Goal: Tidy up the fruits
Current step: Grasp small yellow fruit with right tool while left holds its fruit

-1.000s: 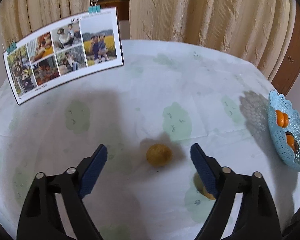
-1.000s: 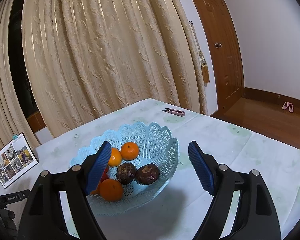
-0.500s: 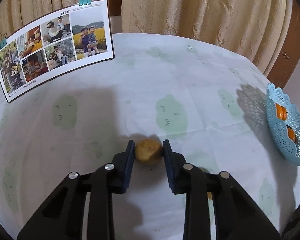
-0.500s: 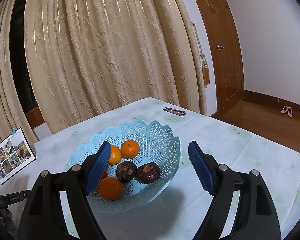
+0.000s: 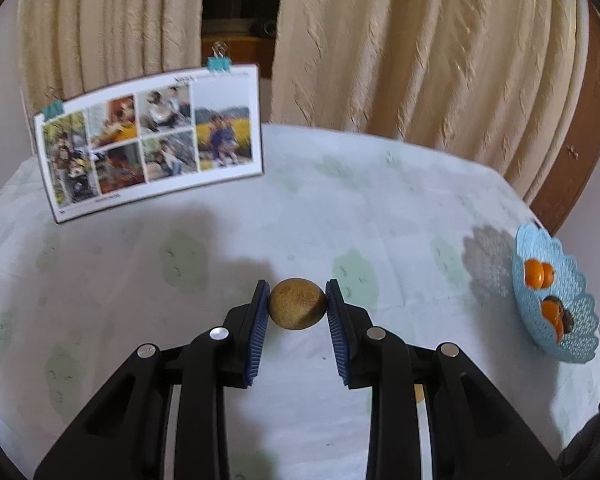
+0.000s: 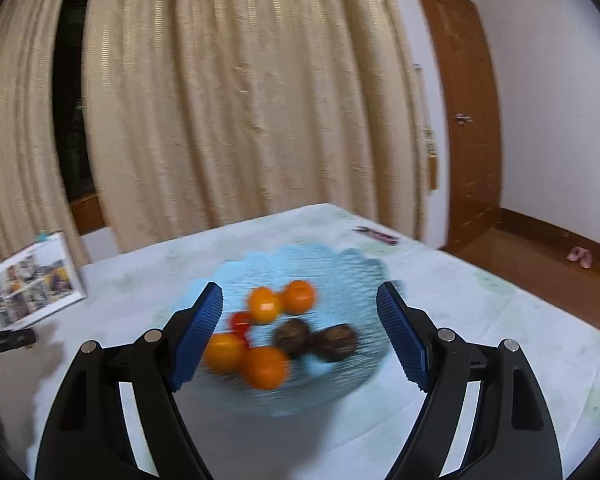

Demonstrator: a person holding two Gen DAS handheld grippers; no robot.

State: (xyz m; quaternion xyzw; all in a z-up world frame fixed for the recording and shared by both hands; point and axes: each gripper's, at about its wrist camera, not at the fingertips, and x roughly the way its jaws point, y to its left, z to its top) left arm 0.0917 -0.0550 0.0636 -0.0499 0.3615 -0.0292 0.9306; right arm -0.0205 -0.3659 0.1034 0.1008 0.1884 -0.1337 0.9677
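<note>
My left gripper (image 5: 297,307) is shut on a round yellow-brown fruit (image 5: 297,303) and holds it above the tablecloth. The light blue lace basket (image 5: 576,320) stands at the far right in the left wrist view with oranges in it. In the right wrist view the basket (image 6: 340,272) sits just ahead, blurred, holding several oranges (image 6: 265,366), a small red fruit (image 6: 240,320) and two dark brown fruits (image 6: 334,343). My right gripper (image 6: 300,330) is open and empty over the basket's near side.
A photo card (image 5: 152,146) with clips stands at the table's back left. Another small fruit (image 5: 418,393) lies on the cloth, mostly hidden under my left gripper's right finger. A small pink tool (image 6: 376,236) lies near the far table edge. Curtains hang behind.
My left gripper closed on the yellow-brown fruit and lifted it off the cloth. My right gripper moved closer over the basket, staying open.
</note>
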